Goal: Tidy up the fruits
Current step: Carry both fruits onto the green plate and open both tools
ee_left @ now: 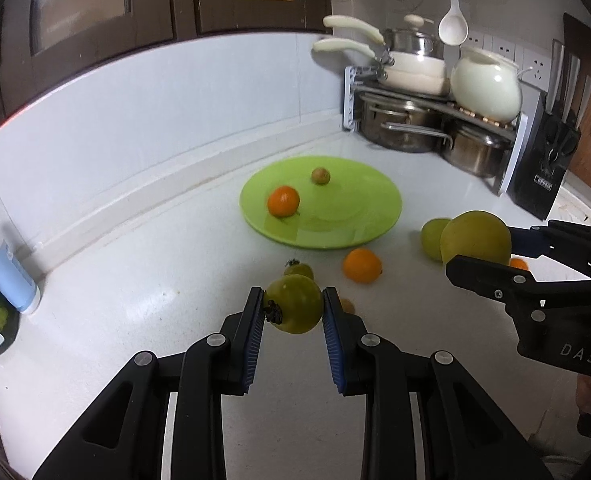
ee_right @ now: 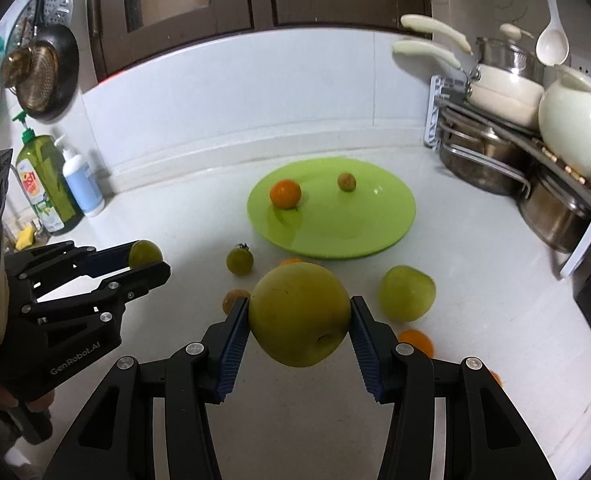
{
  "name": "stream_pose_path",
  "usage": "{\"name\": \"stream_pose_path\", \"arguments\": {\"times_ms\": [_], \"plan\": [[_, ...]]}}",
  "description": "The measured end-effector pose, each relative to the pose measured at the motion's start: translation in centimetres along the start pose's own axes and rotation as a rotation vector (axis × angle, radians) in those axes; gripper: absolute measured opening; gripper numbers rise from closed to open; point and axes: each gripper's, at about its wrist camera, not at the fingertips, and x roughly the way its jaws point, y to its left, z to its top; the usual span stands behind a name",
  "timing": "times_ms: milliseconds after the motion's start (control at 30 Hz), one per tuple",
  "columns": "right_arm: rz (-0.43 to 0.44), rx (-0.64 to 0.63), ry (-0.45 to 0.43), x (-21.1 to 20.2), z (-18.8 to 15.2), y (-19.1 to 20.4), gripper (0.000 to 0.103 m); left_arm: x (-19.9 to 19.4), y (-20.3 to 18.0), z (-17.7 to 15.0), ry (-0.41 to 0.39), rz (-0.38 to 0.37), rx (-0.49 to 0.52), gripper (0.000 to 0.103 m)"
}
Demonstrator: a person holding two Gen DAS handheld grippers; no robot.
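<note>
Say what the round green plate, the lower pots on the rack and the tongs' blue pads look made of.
Round green plate: likely glossy plastic or glazed ceramic; it mirrors the orange.
Lower pots on the rack: shiny metal, probably stainless steel, with bright reflections.
Left tongs' blue pads: ribbed, matte, probably rubber.

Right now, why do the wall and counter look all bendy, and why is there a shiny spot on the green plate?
In both wrist views the fisheye lens curves straight lines, so the counter edge bows and the corners go dark. In the right wrist view a small white glare sits on the green plate. In the left wrist view the pots look slightly smeared.
</note>
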Motion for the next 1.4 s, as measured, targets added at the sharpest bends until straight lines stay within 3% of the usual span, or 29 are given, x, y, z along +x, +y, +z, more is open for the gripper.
{"name": "stream_pose_path", "arguments": {"times_ms": [433,633,833,1133,1400], "plan": [[0.006,0.013,-0.053,-0.9,4.6,-2.5,0.05,-0.1,-0.6,5.7,-0.081,-0.012,0.033,0.029],[-0.03,-0.012,-0.073,0.1,7.9,-3.6,0.05,1.6,0.0,8.7,-0.086,0.005,0.042,0.029],[-0.023,-0.012,-0.035,2.2,11.0,-4.8,0.05,4.0,0.7,11.2,-0.077,0.021,0.075,0.029],[-0.005,-0.029,0.08,7.7,14.3,-6.4,0.05,10.0,1.5,13.9,0.04,-0.021,0.058,0.029],[0.009,-0.051,0.203,13.2,15.4,-7.6,0.05,16.0,1.5,14.2,0.144,-0.008,0.082,0.029]]}}
